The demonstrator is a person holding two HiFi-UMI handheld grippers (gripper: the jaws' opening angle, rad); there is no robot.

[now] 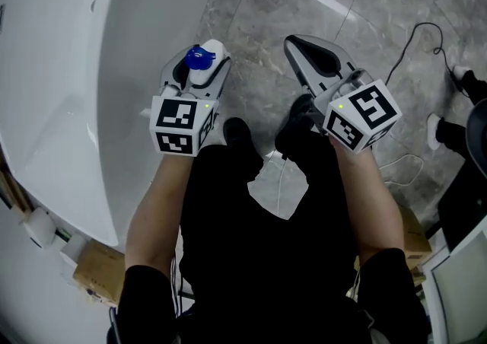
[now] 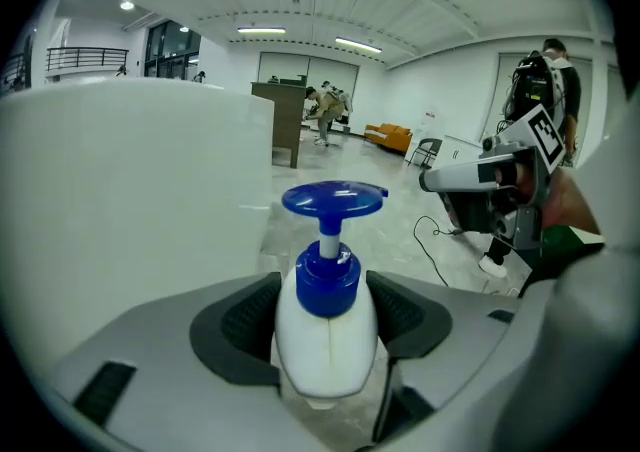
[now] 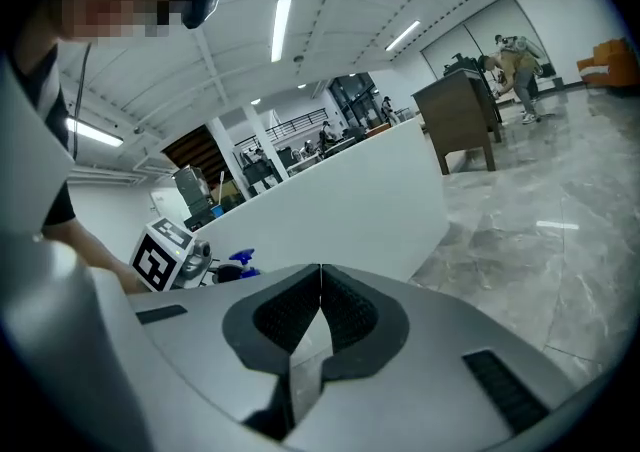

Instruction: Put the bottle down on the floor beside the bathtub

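A white pump bottle (image 2: 325, 340) with a blue pump top (image 1: 199, 56) sits upright between the jaws of my left gripper (image 1: 202, 65), which is shut on it. It hangs over the grey marble floor (image 1: 266, 23), right beside the rim of the white bathtub (image 1: 68, 68). My right gripper (image 1: 316, 52) is shut with nothing in it, its pads (image 3: 345, 315) touching, out to the right over the floor. The left gripper (image 3: 175, 255) with the blue pump top (image 3: 238, 260) also shows in the right gripper view, in front of the bathtub (image 3: 340, 210).
A black cable (image 1: 411, 38) runs across the floor at right, near someone's shoes (image 1: 464, 84). My own feet (image 1: 240, 133) stand just below the grippers. Cardboard boxes (image 1: 99, 270) lie by the tub's near end. A counter (image 2: 288, 120) and people stand far off.
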